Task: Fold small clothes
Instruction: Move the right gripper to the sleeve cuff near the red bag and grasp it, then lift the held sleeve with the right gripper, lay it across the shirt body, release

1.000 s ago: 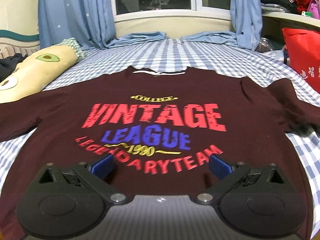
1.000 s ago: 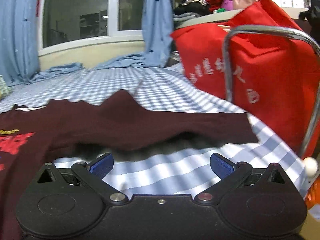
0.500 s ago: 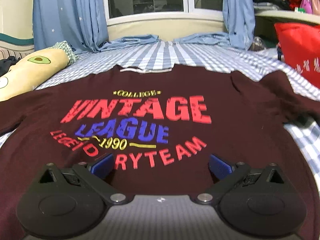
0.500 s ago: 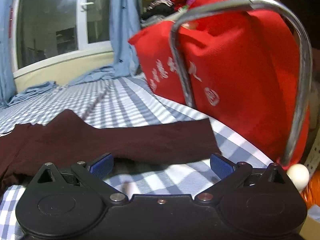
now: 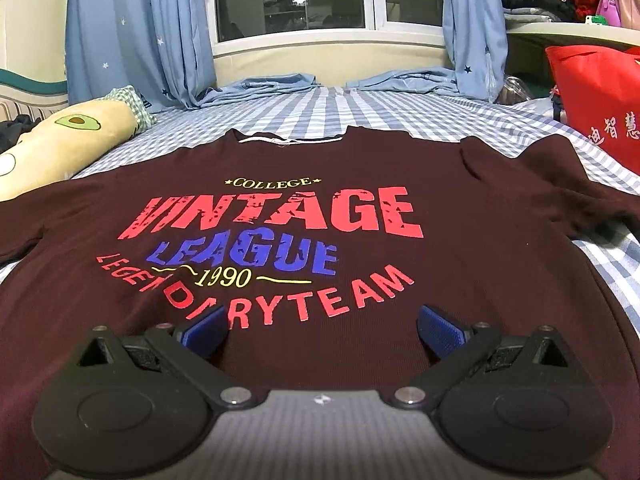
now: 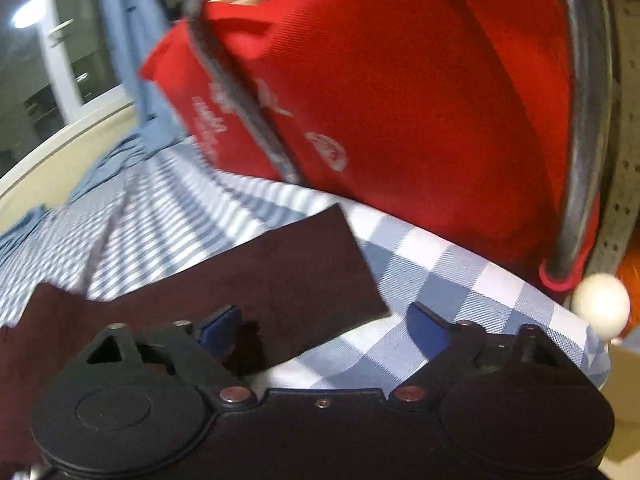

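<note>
A dark maroon T-shirt (image 5: 460, 264) with a "VINTAGE LEAGUE" print lies flat, face up, on the blue checked bed (image 5: 360, 116), collar away from me. My left gripper (image 5: 322, 330) is open and empty, low over the shirt's lower front. In the right wrist view the shirt's right sleeve (image 6: 280, 264) lies spread on the sheet. My right gripper (image 6: 322, 326) is open, tilted, with the sleeve's end between its spread fingers, the left fingertip (image 6: 220, 330) over the cloth.
A red bag (image 6: 400, 92) behind a metal rail (image 6: 584, 128) stands close beyond the sleeve at the bed's right edge; it also shows in the left wrist view (image 5: 596, 108). An avocado pillow (image 5: 68, 144) lies at the left. Blue curtains (image 5: 136, 32) and a window are behind.
My right gripper has swung right and forward along the sleeve to its end, tilting, with the red bag now close. My left gripper has shifted only slightly over the shirt.
</note>
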`<state>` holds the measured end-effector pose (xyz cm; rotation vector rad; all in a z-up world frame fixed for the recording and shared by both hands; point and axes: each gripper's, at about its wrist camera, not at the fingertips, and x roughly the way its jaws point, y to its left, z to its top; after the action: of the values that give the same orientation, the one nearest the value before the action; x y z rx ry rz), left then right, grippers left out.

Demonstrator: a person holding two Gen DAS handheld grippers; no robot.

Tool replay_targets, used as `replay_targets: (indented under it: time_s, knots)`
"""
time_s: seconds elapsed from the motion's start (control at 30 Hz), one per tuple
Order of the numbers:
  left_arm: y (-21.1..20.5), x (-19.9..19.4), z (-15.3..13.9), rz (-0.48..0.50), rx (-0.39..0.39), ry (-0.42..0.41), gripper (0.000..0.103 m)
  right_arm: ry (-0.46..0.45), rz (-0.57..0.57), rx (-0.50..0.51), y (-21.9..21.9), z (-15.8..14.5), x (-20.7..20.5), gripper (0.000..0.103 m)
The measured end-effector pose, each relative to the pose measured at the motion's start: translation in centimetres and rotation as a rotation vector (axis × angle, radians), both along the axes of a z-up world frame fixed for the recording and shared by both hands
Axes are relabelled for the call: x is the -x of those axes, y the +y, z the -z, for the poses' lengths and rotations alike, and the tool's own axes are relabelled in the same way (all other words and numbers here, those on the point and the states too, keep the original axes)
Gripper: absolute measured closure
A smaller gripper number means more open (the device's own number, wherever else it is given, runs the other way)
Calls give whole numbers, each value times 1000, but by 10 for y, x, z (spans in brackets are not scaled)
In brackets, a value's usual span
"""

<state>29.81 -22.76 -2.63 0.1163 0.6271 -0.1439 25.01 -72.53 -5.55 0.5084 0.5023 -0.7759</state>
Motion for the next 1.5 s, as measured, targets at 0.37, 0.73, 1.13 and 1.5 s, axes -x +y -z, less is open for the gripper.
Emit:
replay_targets:
  time_s: [0.37,0.73,1.13,1.5]
  knots:
    - [6,0,-29,22,56,34,1,-14,11,119,17,-24,-7,83]
    - [52,6,-63,6,56,-9,1,-149,-1,191,25,-107,15,84]
    - [141,17,-85,-122,128,-70,1,-359,-417,344,200,-207,-23,85]
    - [230,44,-80,-325,270,-131,1,-301,-817,391,439,-161,-90,85]
